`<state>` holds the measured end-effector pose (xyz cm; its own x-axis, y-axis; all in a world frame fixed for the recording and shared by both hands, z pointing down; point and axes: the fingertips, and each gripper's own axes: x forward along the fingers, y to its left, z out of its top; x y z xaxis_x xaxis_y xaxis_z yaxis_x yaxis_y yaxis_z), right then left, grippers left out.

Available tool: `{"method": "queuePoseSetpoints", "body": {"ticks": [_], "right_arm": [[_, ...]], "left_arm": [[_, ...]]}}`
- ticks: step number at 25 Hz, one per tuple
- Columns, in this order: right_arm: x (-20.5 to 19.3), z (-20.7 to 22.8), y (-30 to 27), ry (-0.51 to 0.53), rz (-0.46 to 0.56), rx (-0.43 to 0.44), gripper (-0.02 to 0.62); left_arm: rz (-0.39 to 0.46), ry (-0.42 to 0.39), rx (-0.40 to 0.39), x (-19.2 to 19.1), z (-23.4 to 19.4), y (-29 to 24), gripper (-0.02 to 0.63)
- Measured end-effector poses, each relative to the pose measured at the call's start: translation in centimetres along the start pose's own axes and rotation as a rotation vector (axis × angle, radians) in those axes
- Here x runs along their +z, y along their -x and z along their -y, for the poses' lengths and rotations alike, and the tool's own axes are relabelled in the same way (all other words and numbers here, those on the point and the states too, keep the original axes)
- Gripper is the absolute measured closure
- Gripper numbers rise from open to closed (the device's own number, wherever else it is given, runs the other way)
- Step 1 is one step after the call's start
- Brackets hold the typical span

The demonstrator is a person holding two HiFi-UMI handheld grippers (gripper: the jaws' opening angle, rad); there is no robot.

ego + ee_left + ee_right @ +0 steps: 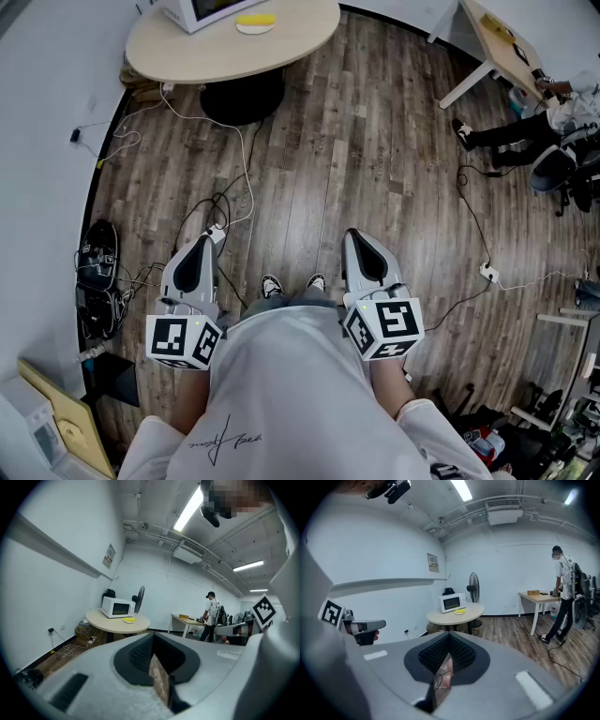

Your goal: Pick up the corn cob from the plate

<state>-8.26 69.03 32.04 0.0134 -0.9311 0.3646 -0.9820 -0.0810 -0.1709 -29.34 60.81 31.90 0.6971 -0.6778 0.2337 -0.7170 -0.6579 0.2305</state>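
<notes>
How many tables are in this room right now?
2. A round table stands by the wall, with the microwave on it; a rectangular table stands farther right, beside a standing person. Others may be hidden.

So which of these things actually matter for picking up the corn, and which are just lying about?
Part of the job:
corn cob, its plate, round table, left gripper and right gripper (both shut, empty).

Just lying about:
microwave, floor cables, fan, far desk, person standing there.
</notes>
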Motion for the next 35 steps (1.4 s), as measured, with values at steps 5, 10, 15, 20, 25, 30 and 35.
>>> {"method": "queuePoseSetpoints", "body": {"ticks": [5, 10, 15, 20, 25, 30, 35], "right_arm": [[-0.2, -0.9, 0.1, 0.002, 0.002, 0.013, 0.584], [-0.6, -2.3, -0.2, -0.053, 0.002, 0.068, 0.584], [-0.1, -2.9, -0.6, -0.109, 0.031, 0.122, 0.583], [0.5, -2.9, -1.3, -0.107, 0.043, 0.140, 0.583], [0.8, -2.3, -3.0, -0.099, 0.032, 0.136, 0.581], [1.5, 0.0, -5.2, -0.113, 0.031, 0.136, 0.581], [2.4, 2.0, -8.8, -0.131, 0.023, 0.146, 0.583]], "left_arm": [[-0.021, 0.006, 0.019, -0.5, -0.9, 0.5, 0.607], [-0.039, 0.033, 0.040, -1.3, -2.2, 1.0, 0.607], [-0.033, 0.047, 0.030, -1.1, -2.5, 0.8, 0.607], [-0.034, 0.062, 0.025, -1.1, -2.6, 0.5, 0.607], [-0.035, 0.062, 0.031, -0.8, -2.9, -0.9, 0.606], [-0.038, 0.028, 0.034, -0.1, -2.5, -3.7, 0.606], [-0.053, 0.025, 0.045, 0.4, -3.1, -7.0, 0.606]]}}
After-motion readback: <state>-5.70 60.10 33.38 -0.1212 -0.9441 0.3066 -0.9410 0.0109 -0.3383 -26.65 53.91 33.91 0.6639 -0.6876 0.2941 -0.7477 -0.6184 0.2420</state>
